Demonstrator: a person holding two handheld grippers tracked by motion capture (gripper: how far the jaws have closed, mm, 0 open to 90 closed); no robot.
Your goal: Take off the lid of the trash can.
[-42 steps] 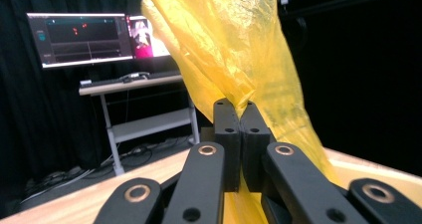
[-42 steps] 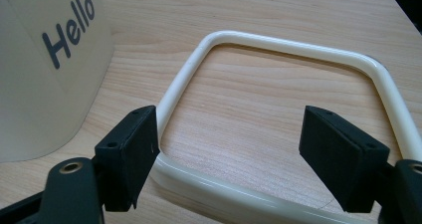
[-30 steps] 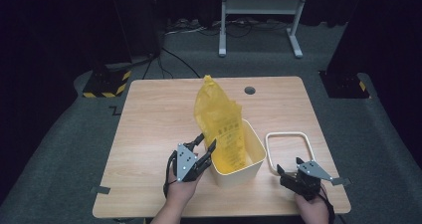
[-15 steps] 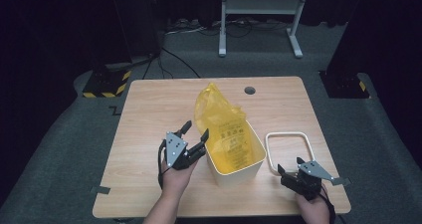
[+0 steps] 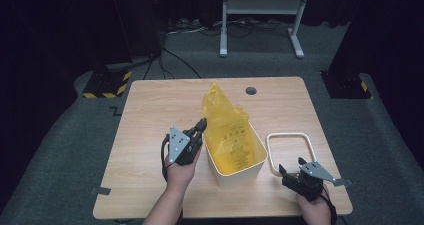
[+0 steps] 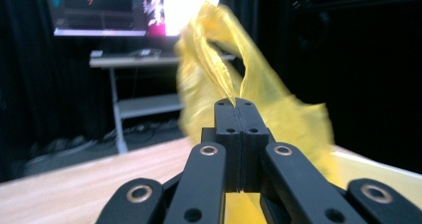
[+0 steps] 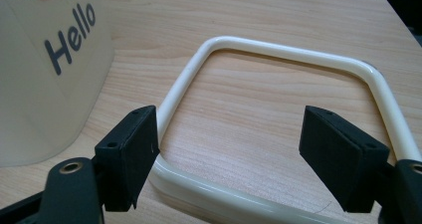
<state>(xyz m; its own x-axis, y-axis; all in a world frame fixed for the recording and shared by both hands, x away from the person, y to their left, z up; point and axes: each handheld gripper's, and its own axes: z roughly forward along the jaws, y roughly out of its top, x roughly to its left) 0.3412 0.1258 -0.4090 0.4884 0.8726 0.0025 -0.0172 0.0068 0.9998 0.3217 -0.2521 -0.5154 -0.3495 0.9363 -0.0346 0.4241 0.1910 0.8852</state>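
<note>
A cream bin [image 5: 235, 170] marked "Hello" [image 7: 45, 74] stands on the wooden table [image 5: 150, 115], lined with a yellow plastic bag [image 5: 225, 120] that rises above its rim. At the bin's left rim my left gripper [image 5: 201, 126] has just been closing. Its jaws are now together, with the bag's gathered edge [image 6: 209, 59] pinched at the left gripper's tips [image 6: 234, 103]. A cream rectangular ring [image 5: 292, 135] lies flat to the right of the bin. My right gripper [image 5: 292, 166] is open at its near side. The ring's near bar [image 7: 283, 52] lies between the right gripper's jaws [image 7: 236, 154], untouched.
The table has a round hole [image 5: 251, 91] near its far edge. On the floor behind stand a metal stand [image 5: 260, 7] and a black-and-yellow striped block [image 5: 107, 82]. A lit screen [image 6: 129, 10] glows far off.
My left gripper has moved from the bin's front left corner farther up its left side and its jaws have come together on the bag. The bag's top has sunk. The right gripper has not moved.
</note>
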